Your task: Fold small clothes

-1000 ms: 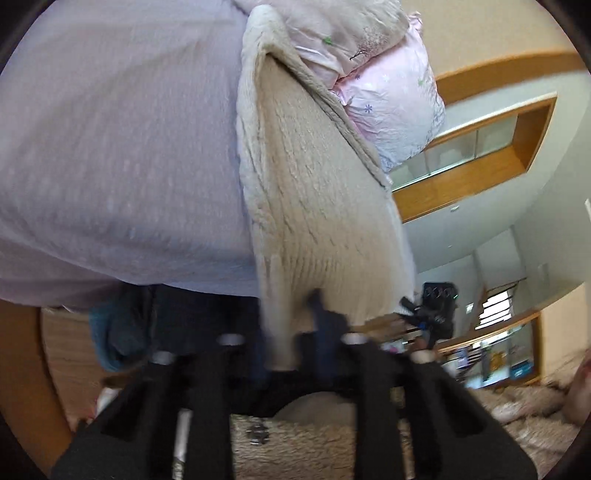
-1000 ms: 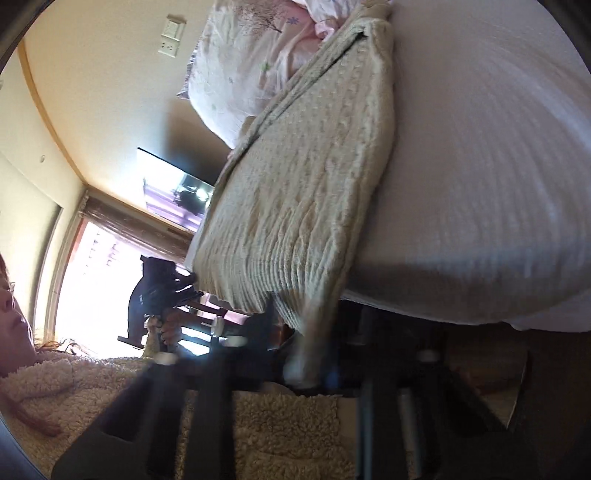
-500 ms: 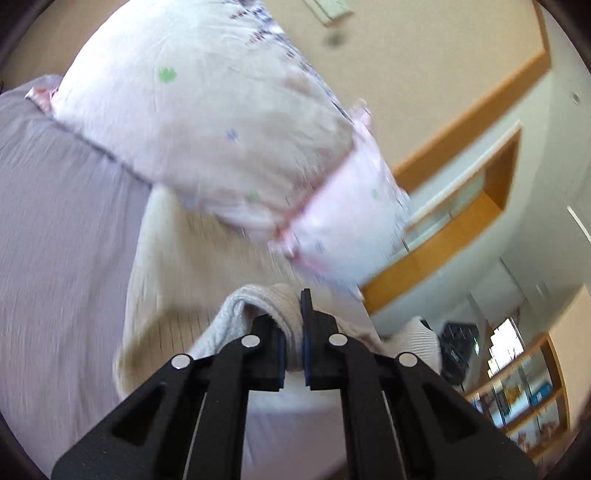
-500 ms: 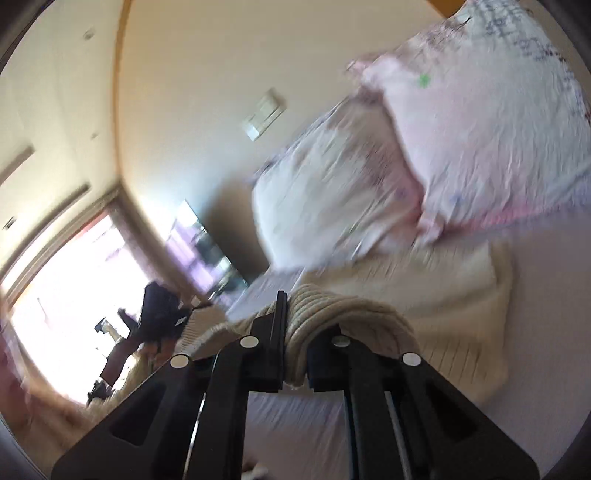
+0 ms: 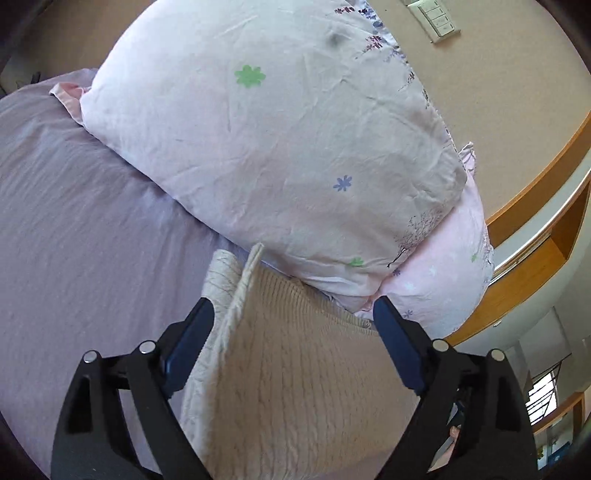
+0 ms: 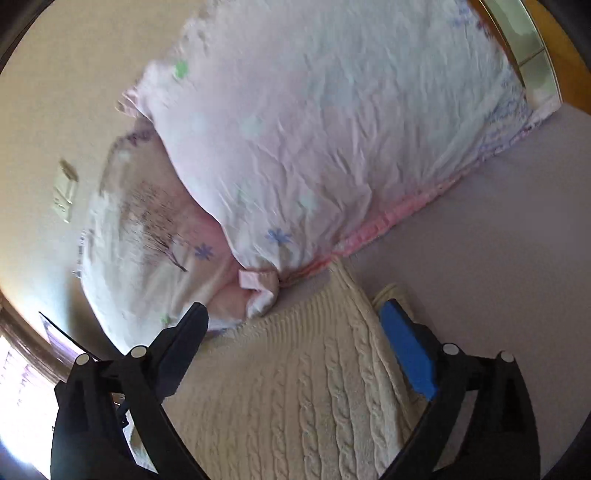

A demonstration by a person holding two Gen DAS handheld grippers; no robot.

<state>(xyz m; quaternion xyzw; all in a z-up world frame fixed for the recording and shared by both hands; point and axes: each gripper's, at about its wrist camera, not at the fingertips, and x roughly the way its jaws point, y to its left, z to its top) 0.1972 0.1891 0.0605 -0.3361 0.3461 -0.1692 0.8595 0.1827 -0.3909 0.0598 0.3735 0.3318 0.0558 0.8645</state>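
Note:
A cream cable-knit sweater (image 5: 295, 369) lies folded over on the lilac bed sheet (image 5: 74, 240), its far edge against the pillows. It also shows in the right wrist view (image 6: 295, 387). My left gripper (image 5: 291, 321) is open, its jaws spread wide over the sweater's far edge, holding nothing. My right gripper (image 6: 295, 317) is open too, its jaws spread over the sweater's other far corner, empty.
Two pale pink floral pillows (image 5: 277, 129) lie stacked right beyond the sweater; they also show in the right wrist view (image 6: 332, 129). A beige wall with a switch plate (image 5: 437, 18) and wooden trim (image 5: 535, 192) stands behind. The sheet (image 6: 498, 240) spreads to the sides.
Both grippers carried the sweater's near edge up and over toward the pillows, then opened and let it go. The sweater now lies folded on the bed.

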